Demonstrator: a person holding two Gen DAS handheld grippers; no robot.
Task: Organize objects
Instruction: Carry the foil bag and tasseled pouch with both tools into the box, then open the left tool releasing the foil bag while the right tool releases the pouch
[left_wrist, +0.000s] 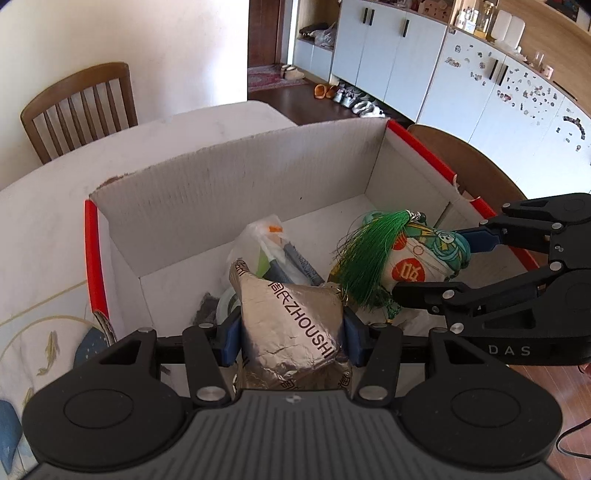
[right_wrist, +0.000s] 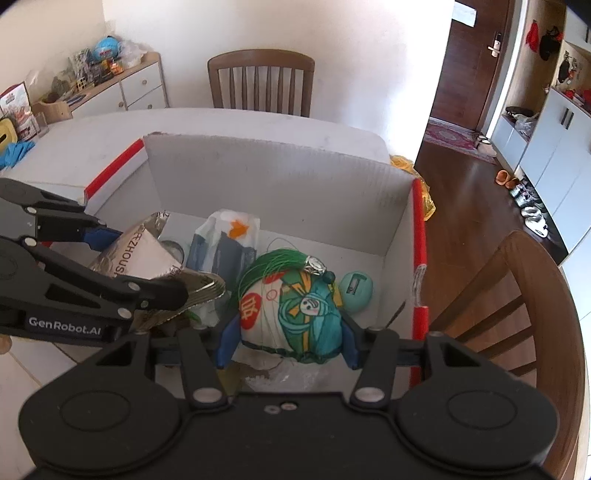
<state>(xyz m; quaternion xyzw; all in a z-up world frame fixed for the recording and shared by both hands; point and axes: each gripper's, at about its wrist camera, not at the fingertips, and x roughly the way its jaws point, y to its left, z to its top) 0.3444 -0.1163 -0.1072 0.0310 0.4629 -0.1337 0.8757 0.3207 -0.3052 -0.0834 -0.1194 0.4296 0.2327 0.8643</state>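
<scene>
A white cardboard box (left_wrist: 236, 177) with red edges stands on the table, and both grippers hang over its near part. My left gripper (left_wrist: 290, 338) is shut on a silver foil packet (left_wrist: 295, 325) printed ZHOUSHI. To its right, my right gripper (right_wrist: 290, 341) is shut on a stuffed cloth sachet (right_wrist: 295, 314) with a green tassel (right_wrist: 273, 264). In the left wrist view the right gripper (left_wrist: 428, 266) and the sachet (left_wrist: 424, 258) show at the right. The left gripper (right_wrist: 140, 262) with the foil packet (right_wrist: 147, 254) shows at the left of the right wrist view.
Inside the box (right_wrist: 280, 177) lie a clear plastic bag of items (right_wrist: 225, 240), a teal round object (right_wrist: 356, 288) and a tape roll (left_wrist: 227, 302). Wooden chairs stand at the far side (right_wrist: 260, 81) and the right (right_wrist: 517, 295). A yellow bag (right_wrist: 424, 192) lies beside the box.
</scene>
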